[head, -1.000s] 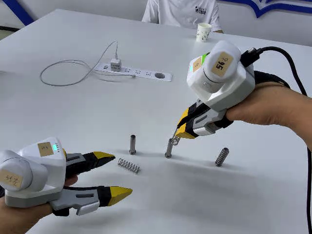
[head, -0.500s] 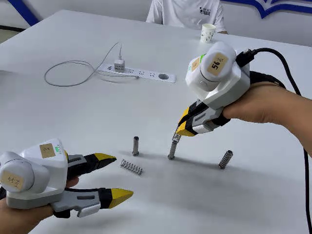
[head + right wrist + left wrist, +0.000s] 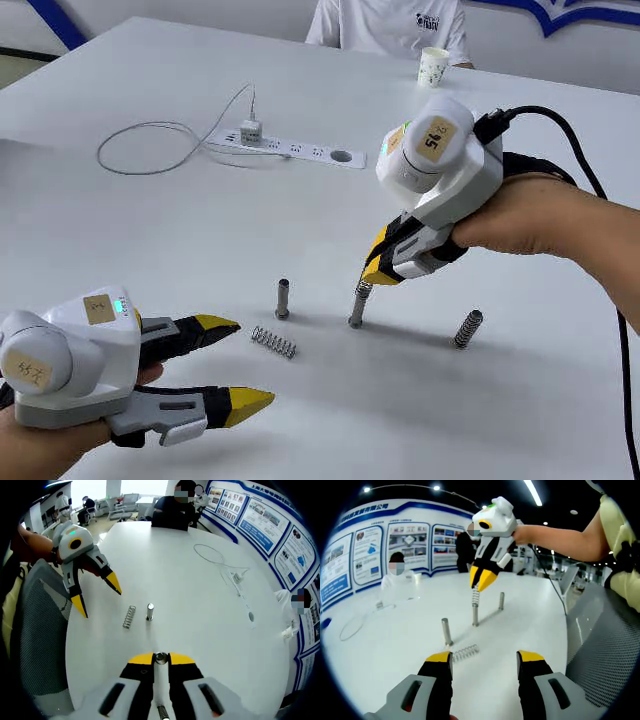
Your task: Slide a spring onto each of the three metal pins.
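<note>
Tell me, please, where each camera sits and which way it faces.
Head view: headset, forward and down at table; left gripper, right gripper, right hand show.
Left gripper view: along its open jaws toward the bare pin and right gripper.
Right gripper view: down its jaws, shut on the held spring.
Shared: loose spring, all three.

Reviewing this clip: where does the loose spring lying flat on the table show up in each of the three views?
Head view: loose spring lies lower centre, just ahead of the left gripper.
Left gripper view: loose spring sits low centre, just beyond the left yellow fingertip.
Right gripper view: loose spring is left of centre.
Shared landmark: the bare pin standing beside it.
</note>
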`<state>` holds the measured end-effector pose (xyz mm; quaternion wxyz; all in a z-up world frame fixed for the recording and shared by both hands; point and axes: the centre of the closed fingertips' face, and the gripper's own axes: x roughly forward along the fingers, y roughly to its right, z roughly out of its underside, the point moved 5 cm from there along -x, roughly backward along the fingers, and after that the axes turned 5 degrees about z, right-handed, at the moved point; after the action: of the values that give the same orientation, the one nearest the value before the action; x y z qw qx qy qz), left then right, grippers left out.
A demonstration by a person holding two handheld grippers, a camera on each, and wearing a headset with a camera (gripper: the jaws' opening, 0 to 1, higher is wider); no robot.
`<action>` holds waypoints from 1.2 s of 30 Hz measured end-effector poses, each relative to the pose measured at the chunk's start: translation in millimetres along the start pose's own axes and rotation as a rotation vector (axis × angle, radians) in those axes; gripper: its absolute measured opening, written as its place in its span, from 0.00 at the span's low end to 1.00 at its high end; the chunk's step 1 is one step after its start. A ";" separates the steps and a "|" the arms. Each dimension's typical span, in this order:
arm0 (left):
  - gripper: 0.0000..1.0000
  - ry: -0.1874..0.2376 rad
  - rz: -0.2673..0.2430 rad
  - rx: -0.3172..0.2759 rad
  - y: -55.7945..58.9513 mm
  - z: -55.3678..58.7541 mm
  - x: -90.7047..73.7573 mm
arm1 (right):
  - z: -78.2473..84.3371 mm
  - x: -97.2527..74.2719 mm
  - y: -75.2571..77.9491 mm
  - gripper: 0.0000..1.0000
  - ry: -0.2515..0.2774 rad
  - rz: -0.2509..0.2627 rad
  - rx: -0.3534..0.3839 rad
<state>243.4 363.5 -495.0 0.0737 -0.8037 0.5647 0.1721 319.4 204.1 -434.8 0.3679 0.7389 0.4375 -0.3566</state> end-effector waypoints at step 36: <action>0.52 0.005 -0.009 -0.014 -1.1 3.6 -0.9 | 20.1 44.3 -2.2 0.12 -0.090 -0.007 0.017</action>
<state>243.5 365.8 -498.1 0.0673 -0.8071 0.5602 0.1740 329.4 204.7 -482.4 0.3796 0.7236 0.4203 -0.3945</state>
